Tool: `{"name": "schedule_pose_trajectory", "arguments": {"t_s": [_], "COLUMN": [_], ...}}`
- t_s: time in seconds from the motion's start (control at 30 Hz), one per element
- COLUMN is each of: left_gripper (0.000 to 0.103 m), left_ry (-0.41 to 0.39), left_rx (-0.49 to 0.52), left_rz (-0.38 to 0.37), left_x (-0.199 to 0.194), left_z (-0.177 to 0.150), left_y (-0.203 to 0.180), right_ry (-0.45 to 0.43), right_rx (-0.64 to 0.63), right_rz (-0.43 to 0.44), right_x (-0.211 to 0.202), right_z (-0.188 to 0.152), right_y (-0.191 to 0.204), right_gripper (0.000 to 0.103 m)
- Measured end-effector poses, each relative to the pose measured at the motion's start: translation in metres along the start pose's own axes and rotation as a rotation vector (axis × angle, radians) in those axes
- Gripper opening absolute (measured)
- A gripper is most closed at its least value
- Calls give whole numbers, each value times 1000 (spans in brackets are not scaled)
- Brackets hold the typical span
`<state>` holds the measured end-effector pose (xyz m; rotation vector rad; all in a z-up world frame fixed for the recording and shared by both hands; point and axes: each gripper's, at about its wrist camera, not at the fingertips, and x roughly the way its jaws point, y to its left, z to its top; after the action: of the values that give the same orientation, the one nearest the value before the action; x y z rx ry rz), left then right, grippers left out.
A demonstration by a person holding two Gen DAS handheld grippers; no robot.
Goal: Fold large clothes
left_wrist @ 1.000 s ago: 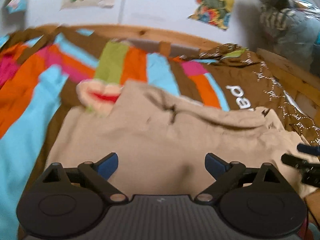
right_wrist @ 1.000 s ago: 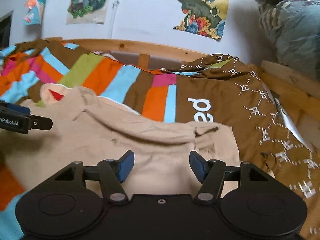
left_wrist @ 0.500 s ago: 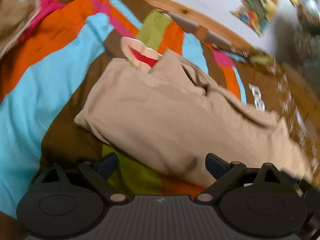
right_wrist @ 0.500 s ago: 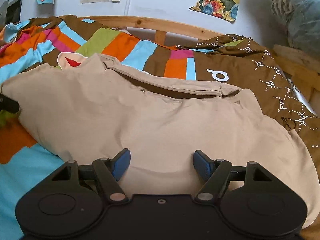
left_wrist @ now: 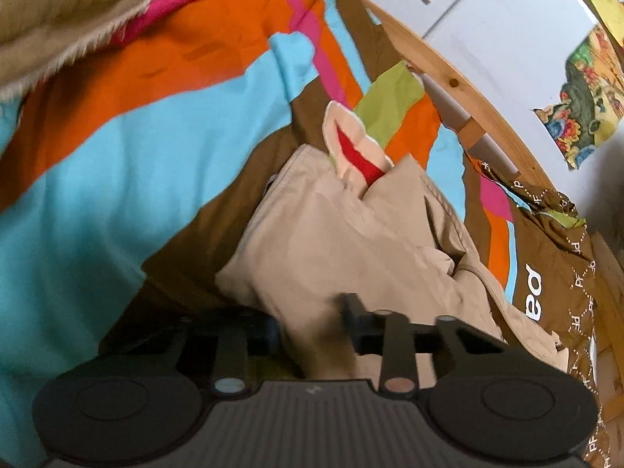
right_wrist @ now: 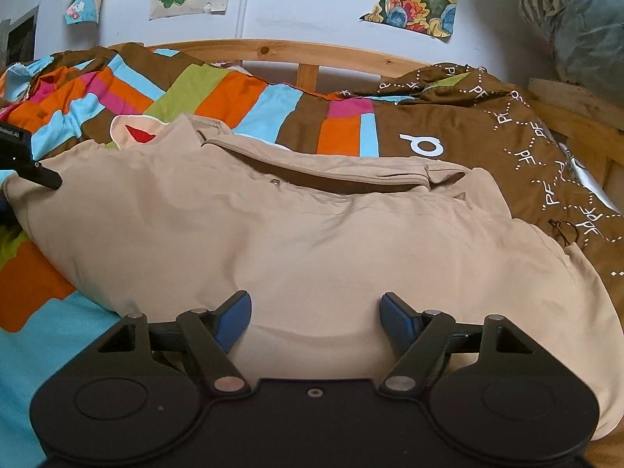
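A large beige garment (right_wrist: 312, 234) lies spread across a bed covered by a striped quilt (left_wrist: 156, 136) of orange, turquoise, pink, green and brown, with a wooden bed frame (right_wrist: 312, 48) behind it against a white wall hung with posters. The left gripper (left_wrist: 312, 308) is closed narrow on the garment's left end, a bunch of beige cloth pinched between its 2 black fingers, apparently to anchor or lift that end for a fold. Just beyond that pinch, a cream and red plush piece (left_wrist: 353, 148) pokes out from under the garment's far edge, so it probably lies partly beneath the cloth. The right gripper (right_wrist: 314, 314) hovers low over the near edge of the garment with its blue-padded jaws wide apart and nothing between them, seemingly lined up to take a second hold so both ends can move together. A brown patterned cover (right_wrist: 487, 140) lies bunched to the right, touching the garment's far side.
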<state>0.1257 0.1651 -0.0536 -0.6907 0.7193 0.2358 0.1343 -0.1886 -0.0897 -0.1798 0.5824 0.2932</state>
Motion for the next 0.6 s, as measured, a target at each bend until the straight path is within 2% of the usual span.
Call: {"name": "schedule_pose_trajectory", "arguments": {"t_s": [0.1,0.17,0.3,0.47,0.6], "left_gripper": [19,14,7,5,5], "left_ry": [-26,-76,-168,-187,-190], "left_rx": [98,206,401,510,541], "left_rz": [49,69,12,-72,-78], "left_x": [-11,-22,-46,-64,-66], "left_z": [2,0,0,2,-1], "left_y": [-22,-46,-95,-141,-161], "right_ry": [-3,-5,-12,-15,-22], "right_rx": [3,4,30,52,115], "right_rz": [-2,-4,5,10,38], "right_x": [0,-1,-1,-2,-4], "right_z": [0,0,-1,0,1], "right_y": [0,0,-4,-5,-13], "right_gripper": [77,77,77,78,78]}}
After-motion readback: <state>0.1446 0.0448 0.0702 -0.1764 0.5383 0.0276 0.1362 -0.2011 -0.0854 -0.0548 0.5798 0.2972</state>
